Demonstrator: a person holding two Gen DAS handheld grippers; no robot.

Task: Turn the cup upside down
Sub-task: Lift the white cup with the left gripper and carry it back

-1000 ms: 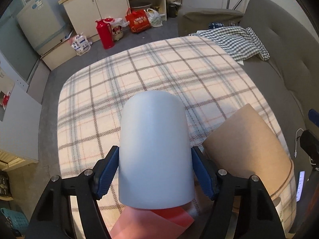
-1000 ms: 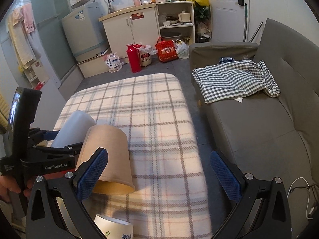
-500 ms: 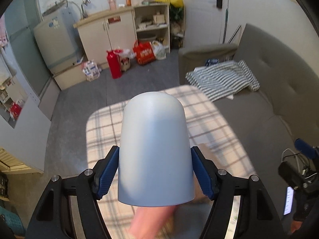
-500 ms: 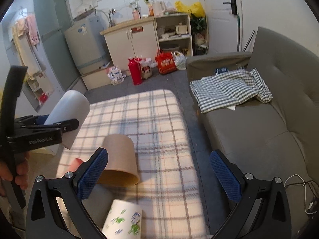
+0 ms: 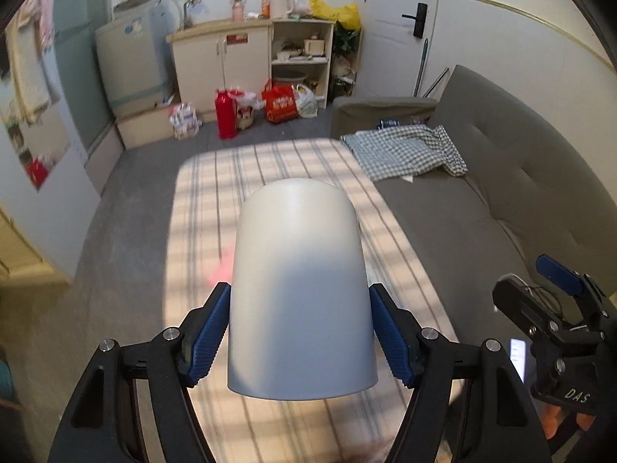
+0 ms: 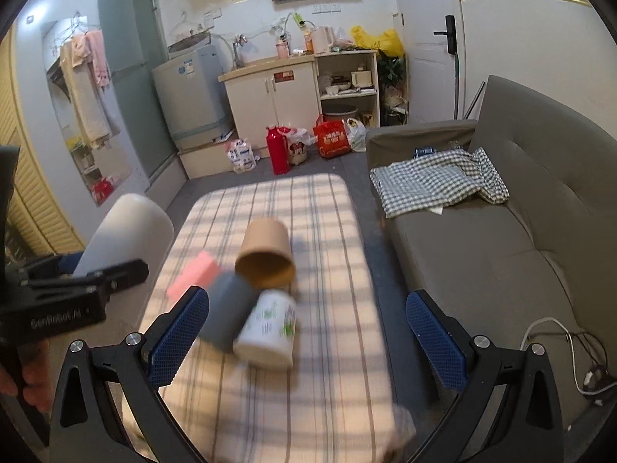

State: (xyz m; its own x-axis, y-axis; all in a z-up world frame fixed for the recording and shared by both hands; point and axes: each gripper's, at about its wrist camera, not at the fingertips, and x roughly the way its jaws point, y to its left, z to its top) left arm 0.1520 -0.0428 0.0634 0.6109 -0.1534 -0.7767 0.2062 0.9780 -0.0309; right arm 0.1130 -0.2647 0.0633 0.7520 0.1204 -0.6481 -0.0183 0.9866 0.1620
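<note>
My left gripper (image 5: 300, 332) is shut on a pale grey-white cup (image 5: 300, 289), held in the air well above the plaid-covered table (image 5: 389, 239). The cup's closed base points away from the camera and its open rim faces the camera. In the right wrist view the same cup (image 6: 127, 235) and left gripper (image 6: 85, 289) are at the left, raised beside the table (image 6: 331, 347). My right gripper (image 6: 304, 332) is open and empty, high above the table's near end.
On the table lie a brown paper cup (image 6: 266, 254), a dark grey cup (image 6: 227, 312), a white cup with green print (image 6: 270, 328) and a pink cup (image 6: 194, 277). A grey sofa (image 6: 501, 254) with a checked cloth (image 6: 435, 181) stands to the right. A red flask (image 6: 279, 154) is on the floor.
Both grippers have risen well above the table. The left gripper has lifted the pale cup away from the other cups and tilted its view up toward the room.
</note>
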